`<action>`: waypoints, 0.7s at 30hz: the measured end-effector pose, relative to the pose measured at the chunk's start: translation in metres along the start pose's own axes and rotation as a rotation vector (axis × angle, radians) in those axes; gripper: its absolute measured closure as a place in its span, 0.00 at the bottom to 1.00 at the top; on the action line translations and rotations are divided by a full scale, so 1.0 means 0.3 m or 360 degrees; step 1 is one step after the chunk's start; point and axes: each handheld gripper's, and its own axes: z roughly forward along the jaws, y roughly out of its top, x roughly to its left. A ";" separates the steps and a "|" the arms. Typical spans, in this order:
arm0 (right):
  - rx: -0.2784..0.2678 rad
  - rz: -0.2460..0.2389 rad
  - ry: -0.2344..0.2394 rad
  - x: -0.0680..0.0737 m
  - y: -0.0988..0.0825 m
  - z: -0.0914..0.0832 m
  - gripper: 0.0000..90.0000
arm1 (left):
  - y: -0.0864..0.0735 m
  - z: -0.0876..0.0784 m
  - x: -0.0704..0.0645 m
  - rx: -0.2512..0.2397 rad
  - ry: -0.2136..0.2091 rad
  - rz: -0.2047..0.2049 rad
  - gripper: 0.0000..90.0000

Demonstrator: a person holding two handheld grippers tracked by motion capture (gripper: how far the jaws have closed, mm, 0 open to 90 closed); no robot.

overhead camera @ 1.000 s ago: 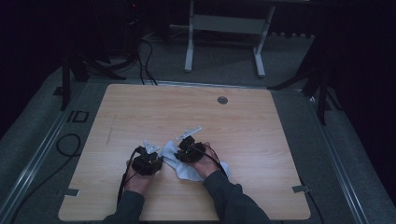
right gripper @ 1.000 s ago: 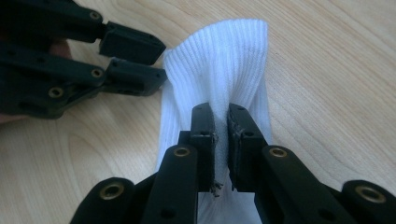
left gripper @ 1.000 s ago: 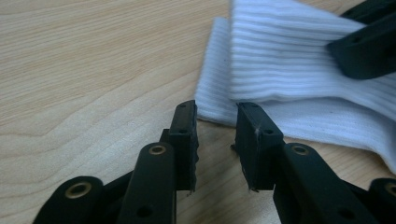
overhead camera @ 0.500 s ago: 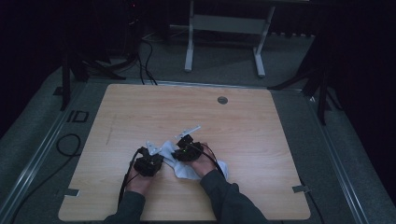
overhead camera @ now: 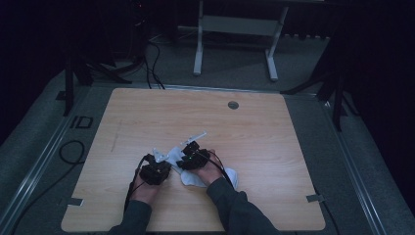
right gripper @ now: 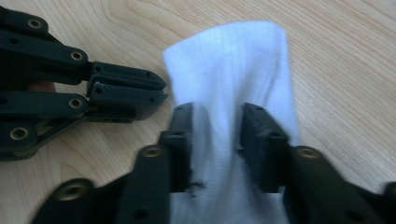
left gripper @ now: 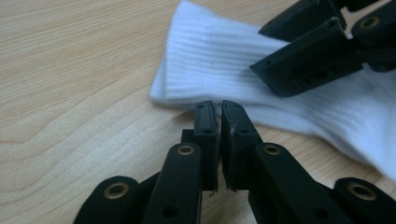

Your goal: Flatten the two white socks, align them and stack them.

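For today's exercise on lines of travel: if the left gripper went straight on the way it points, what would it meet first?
Probably the white sock: the left gripper, jaws nearly shut, points at its near edge, though its height above the table is unclear.

Overhead table view, two tong-mounted close-ups

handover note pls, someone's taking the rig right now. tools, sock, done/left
Left tool: jaws shut on nothing, tips at the near edge of the white sock.
Right tool: jaws apart, straddling a raised fold of the sock, not yet clamped.
Sock lies rumpled on the table, between and under both tools.
Done: both tools are at the sock.
Left: probably clamp the fold, then handle the sock.
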 end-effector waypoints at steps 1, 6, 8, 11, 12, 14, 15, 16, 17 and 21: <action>0.0002 -0.0006 0.0000 0.001 0.001 0.001 0.66 | 0.001 0.000 0.000 0.0000 0.0006 0.0008 0.94; 0.0003 -0.0017 0.0008 0.000 -0.004 0.002 0.64 | 0.011 0.011 -0.004 -0.0006 0.0048 0.0055 0.92; 0.0010 -0.0021 0.0021 0.000 -0.005 0.001 0.63 | 0.016 0.014 -0.006 -0.0017 0.0080 0.0063 0.92; 0.0024 -0.0032 0.0033 -0.002 -0.006 -0.001 0.64 | 0.021 0.012 -0.007 -0.0055 0.0089 0.0070 0.92; 0.0030 -0.0044 0.0034 -0.002 -0.007 -0.001 0.65 | 0.022 0.013 -0.006 -0.0055 0.0092 0.0073 0.92; 0.0040 -0.0067 0.0035 0.001 -0.008 -0.001 0.66 | 0.024 0.021 -0.004 -0.0049 0.0096 0.0074 0.92; 0.0044 -0.0074 0.0038 0.004 -0.009 -0.001 0.66 | 0.024 0.025 -0.004 -0.0041 0.0099 0.0078 0.92; 0.0048 -0.0090 0.0037 0.008 -0.010 -0.001 0.66 | 0.024 0.025 -0.004 -0.0040 0.0103 0.0082 0.92; 0.0053 -0.0102 0.0036 0.011 -0.011 -0.002 0.67 | 0.024 0.023 -0.004 -0.0044 0.0112 0.0092 0.92; 0.0084 -0.0182 0.0027 0.025 -0.015 -0.005 0.68 | 0.025 0.018 -0.006 -0.0079 0.0137 0.0096 0.92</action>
